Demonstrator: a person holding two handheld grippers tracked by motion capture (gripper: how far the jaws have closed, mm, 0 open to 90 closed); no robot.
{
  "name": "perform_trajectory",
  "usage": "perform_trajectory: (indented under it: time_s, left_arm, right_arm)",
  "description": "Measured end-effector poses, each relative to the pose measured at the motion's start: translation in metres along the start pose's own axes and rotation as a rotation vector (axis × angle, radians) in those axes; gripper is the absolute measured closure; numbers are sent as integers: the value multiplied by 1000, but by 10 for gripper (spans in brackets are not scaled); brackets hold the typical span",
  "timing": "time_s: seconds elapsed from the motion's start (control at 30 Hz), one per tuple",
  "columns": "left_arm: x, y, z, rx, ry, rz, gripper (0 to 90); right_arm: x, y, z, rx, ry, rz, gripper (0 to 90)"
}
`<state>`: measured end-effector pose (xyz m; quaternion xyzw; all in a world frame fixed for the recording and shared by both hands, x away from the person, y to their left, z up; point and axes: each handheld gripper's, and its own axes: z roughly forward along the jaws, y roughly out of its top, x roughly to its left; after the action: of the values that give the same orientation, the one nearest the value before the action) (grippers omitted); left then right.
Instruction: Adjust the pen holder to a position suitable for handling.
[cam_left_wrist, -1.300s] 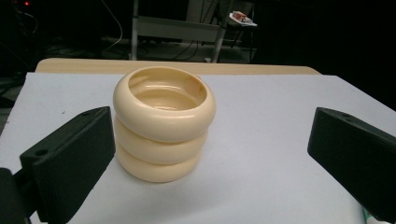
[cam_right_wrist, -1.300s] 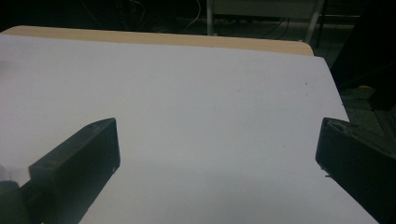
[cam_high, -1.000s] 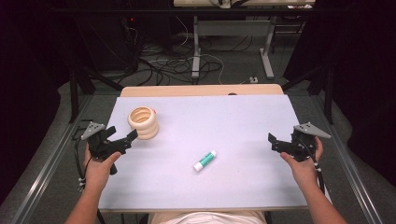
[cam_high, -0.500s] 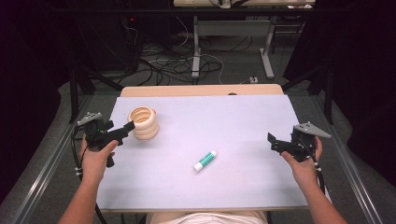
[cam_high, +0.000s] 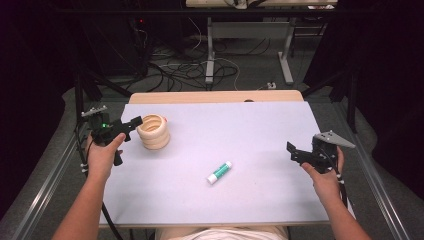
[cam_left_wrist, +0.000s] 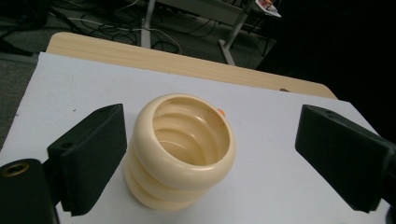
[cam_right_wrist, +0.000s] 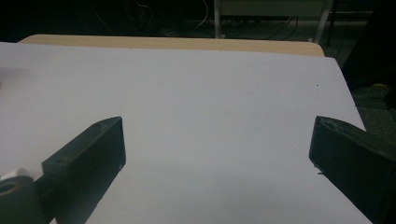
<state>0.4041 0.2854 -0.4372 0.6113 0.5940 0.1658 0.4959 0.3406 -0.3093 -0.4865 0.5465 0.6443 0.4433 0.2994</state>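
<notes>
Left gripper (cam_left_wrist: 210, 163): up beside the ringed cup (cam_left_wrist: 180, 151) since 1 second ago, jaws narrowing but wide, not touching.
Right gripper (cam_high: 300, 154): parked, open, empty.
Meaning: grasp looks imminent.

Cream ribbed ring stack (cam_left_wrist: 180, 154) between closing tongs (cam_left_wrist: 224, 161), white table (cam_left_wrist: 280, 140)

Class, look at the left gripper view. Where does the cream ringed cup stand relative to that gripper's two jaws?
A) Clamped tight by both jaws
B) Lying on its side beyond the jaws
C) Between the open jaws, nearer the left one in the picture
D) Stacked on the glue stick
C: the cream ringed cup stands upright on the white table between the left gripper's spread jaws, a wide gap showing at the right-hand jaw.
</notes>
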Motion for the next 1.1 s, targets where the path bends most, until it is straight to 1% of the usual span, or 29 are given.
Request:
perform_trajectory:
  time_s: [0.07,0.1,0.13,0.17,0.2,0.3,0.33,0.4,0.43,0.47,0.5,0.57,0.6,0.63,0.67,0.7,0.73,0.77,0.8,0.83,0.9,0.93,0.97,1.0,1.03,1.07,1.1]
  left_arm:
    - [0,5,2,23,0,0,103]
    - [0,7,4,24,-2,-6,107]
    - [0,9,5,41,-2,-18,117]
    - [0,11,7,49,0,-22,131]
    - [1,14,9,66,6,-37,151]
    - [4,16,13,77,16,-51,160]
    - [5,18,15,85,20,-63,161]
    - [8,20,18,98,21,-93,162]
    - [10,20,19,103,25,-100,163]
    - [11,21,20,113,35,-103,170]
    - [12,21,21,118,41,-116,170]
    - [16,21,24,124,39,-149,175]
    - [17,21,25,128,42,-159,182]
    - [18,21,26,138,44,-166,182]
    - [20,21,28,139,43,-178,191]
    - [21,21,29,156,48,-179,192]
    - [22,20,31,149,56,-186,193]
    - [23,20,32,158,65,-198,195]
    - [25,20,33,168,56,-197,200]
    - [26,20,34,172,60,-211,200]
    - [29,20,35,179,58,-226,204]
    - [31,19,37,188,66,-236,222]
    - [31,19,37,188,66,-236,227]
    - [32,19,38,191,70,-244,227]
    - [32,19,39,199,84,-242,253]
    - [34,18,40,208,87,-239,253]
    - [34,18,42,205,97,-254,258]
  right_arm:
    - [-2,0,0,0,0,5,32]
    - [-2,0,0,1,0,10,33]
    - [-2,0,0,5,3,16,33]
    - [-3,0,0,6,2,14,33]
    - [-4,-1,0,-1,6,13,33]
    - [-3,-1,1,1,6,17,33]
    - [-3,-1,0,13,3,21,33]
    - [-3,-1,1,16,7,22,33]
    - [-3,-1,1,23,11,18,33]
    - [-3,-2,2,17,9,28,33]
    - [-3,-2,2,17,9,28,33]
    - [-3,-2,2,32,13,34,36]
    - [-3,-3,3,28,11,46,42]
    - [-3,-3,3,28,11,46,42]
    - [-3,-3,3,39,12,51,51]
    - [-3,-4,3,35,11,52,53]
    - [-3,-4,3,37,12,53,53]
    - [-3,-4,4,26,12,53,53]
    - [-3,-4,4,26,15,53,53]
    - [-3,-4,3,32,18,41,53]
    - [-3,-4,3,34,20,39,53]
    - [-1,-4,5,21,19,45,53]
    - [-2,-5,5,21,21,34,53]
    - [-2,-5,5,21,21,34,53]
    - [-1,-5,5,21,24,35,53]
    - [-1,-5,5,21,24,35,53]
    - [-1,-5,5,21,26,34,53]
